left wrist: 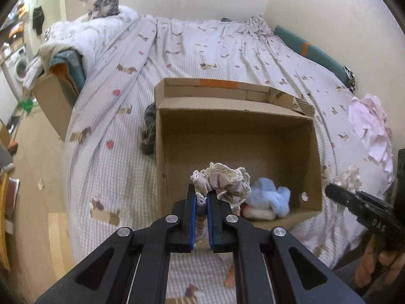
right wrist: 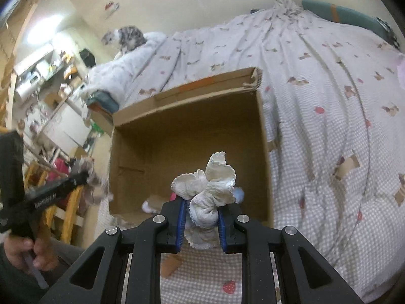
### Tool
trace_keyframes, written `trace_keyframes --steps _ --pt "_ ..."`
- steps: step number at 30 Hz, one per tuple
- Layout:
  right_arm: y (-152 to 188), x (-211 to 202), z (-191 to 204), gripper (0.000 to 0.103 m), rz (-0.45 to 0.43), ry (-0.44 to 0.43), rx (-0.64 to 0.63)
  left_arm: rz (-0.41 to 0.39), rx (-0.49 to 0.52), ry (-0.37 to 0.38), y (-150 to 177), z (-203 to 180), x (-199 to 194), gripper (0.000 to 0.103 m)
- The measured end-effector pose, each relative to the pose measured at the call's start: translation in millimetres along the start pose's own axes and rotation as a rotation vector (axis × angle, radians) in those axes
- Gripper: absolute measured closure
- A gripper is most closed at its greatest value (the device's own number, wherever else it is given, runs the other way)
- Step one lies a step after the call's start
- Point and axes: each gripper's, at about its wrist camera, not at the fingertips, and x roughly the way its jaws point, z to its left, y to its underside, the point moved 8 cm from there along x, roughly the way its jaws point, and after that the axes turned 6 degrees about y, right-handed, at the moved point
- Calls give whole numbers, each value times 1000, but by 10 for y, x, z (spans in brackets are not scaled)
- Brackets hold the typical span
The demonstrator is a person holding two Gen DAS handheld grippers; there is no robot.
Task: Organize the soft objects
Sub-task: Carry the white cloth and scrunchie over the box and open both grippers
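Left gripper (left wrist: pixel 201 200) clamps beige lace scrunchie (left wrist: pixel 220 182) — right gripper (right wrist: pixel 201 209) clamps white scrunchie (right wrist: pixel 207 190), upright.

Left hand-held gripper (left wrist: pixel 201 197) points steeply down, jaws nearly shut, pinching a beige lace scrunchie (left wrist: pixel 222 182). Right hand-held gripper (right wrist: pixel 201 217) also angled down, jaws partly apart, clamped on a white scrunchie (right wrist: pixel 207 192). Bare hand (right wrist: pixel 27 250) wraps the left handle; fingers (left wrist: pixel 379 261) wrap the right handle.
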Motion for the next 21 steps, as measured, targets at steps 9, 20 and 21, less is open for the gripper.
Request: trace_keyframes --steps 9,20,21 --pt "142 296 -18 80 92 55 -30 16 -10 -15 137 115 336 96" --pt "148 454 -190 80 126 110 32 22 -58 -21 115 185 432 96" --pt "147 463 -208 80 128 115 34 21 -51 -23 113 168 431 96"
